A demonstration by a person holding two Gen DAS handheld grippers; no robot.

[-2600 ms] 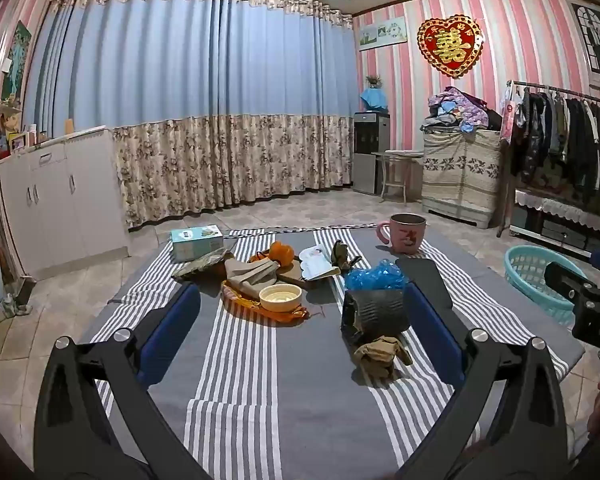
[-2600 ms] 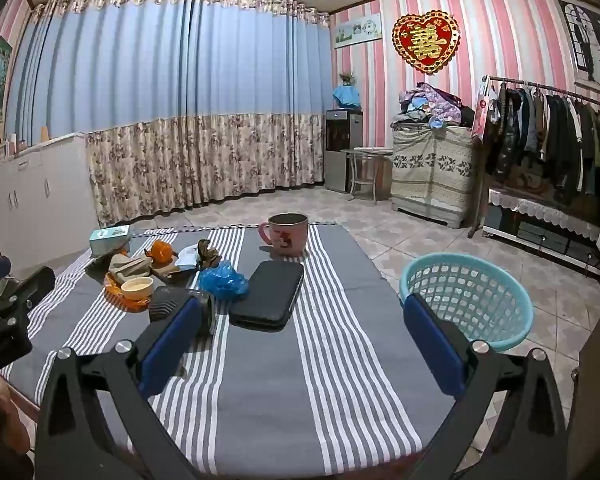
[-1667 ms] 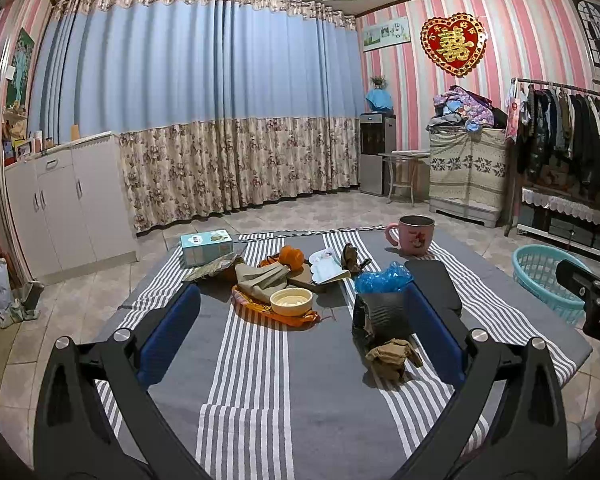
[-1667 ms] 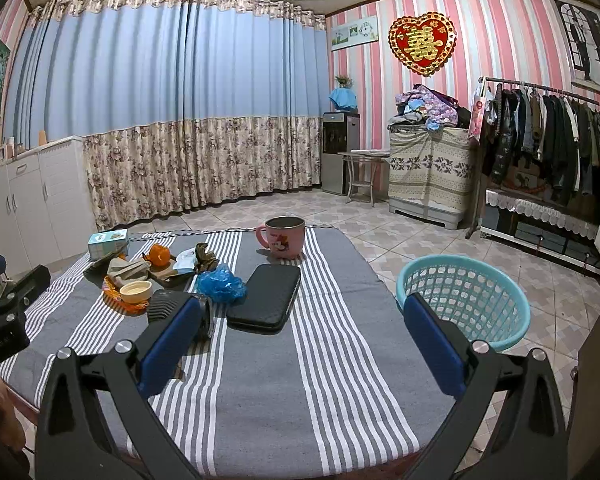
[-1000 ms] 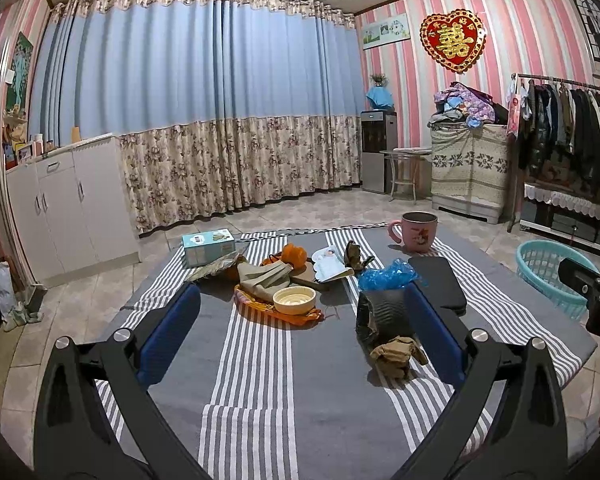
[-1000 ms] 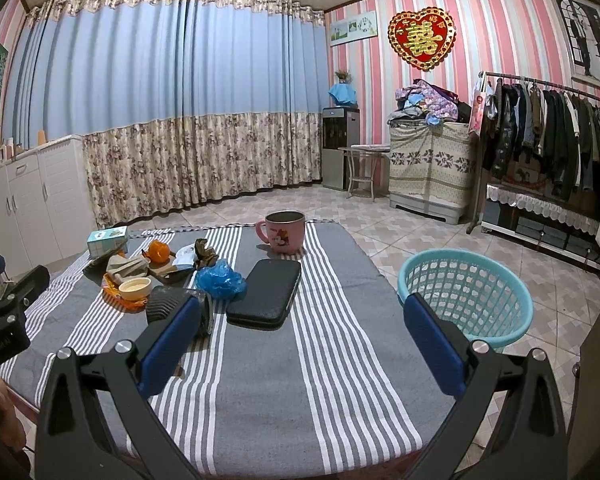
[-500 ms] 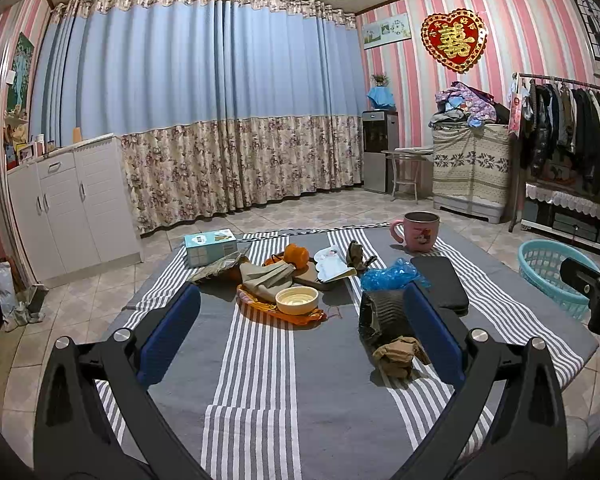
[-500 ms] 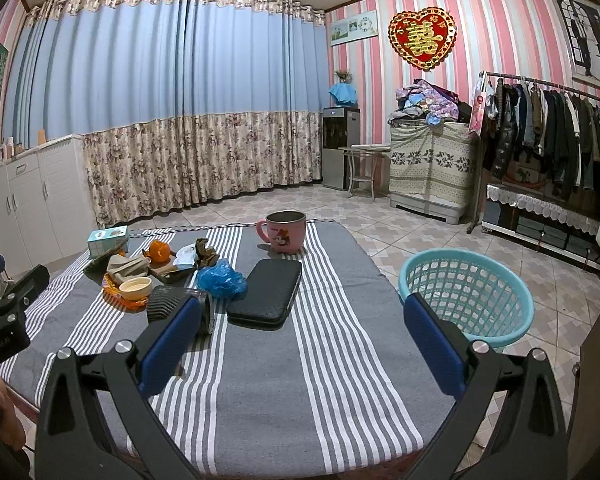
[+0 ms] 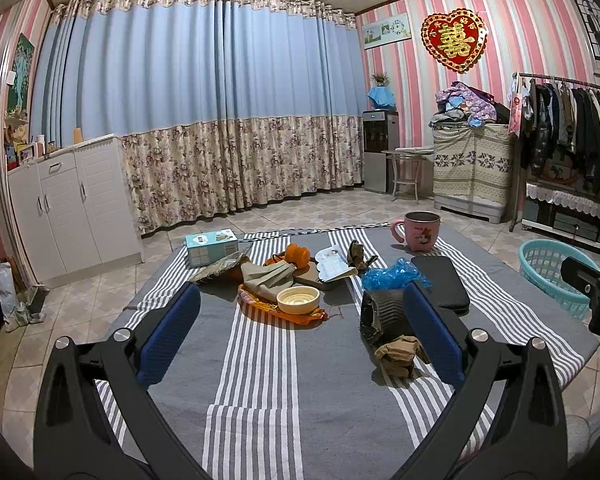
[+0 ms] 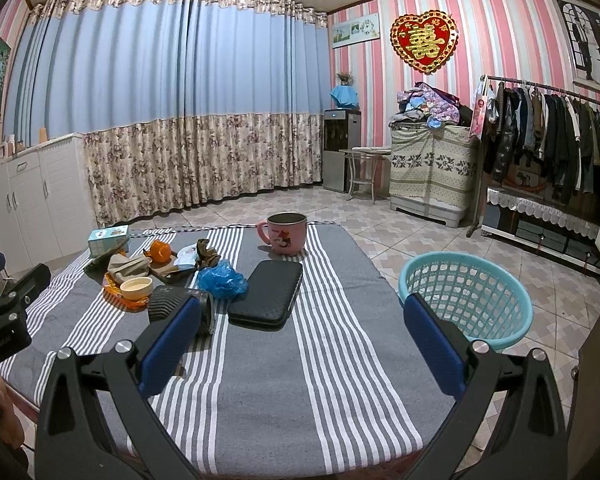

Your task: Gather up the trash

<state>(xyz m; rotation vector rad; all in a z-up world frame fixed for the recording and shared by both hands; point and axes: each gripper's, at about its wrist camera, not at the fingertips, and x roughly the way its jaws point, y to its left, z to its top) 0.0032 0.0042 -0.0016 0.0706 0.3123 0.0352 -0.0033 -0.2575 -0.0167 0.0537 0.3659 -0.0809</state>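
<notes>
**Q:** How are the 2 grippers being held?

**A:** The left gripper (image 9: pixel 300 332) is being held spread wide above the striped tablecloth (image 9: pixel 260 380), nothing gripped. The right gripper (image 10: pixel 300 336) is likewise being held released, empty.

**Q:** Where is the trash being seen?

**A:** A crumpled brown wad (image 9: pixel 398 354) is lying just in front of a black ribbed roll (image 9: pixel 382 316), beside a blue plastic bag (image 9: pixel 392 274). An orange wrapper (image 9: pixel 260 308) is being weighed down by a small cream bowl (image 9: pixel 298 299). A turquoise basket (image 10: pixel 466 300) is standing on the floor beside the table's right edge.
</notes>
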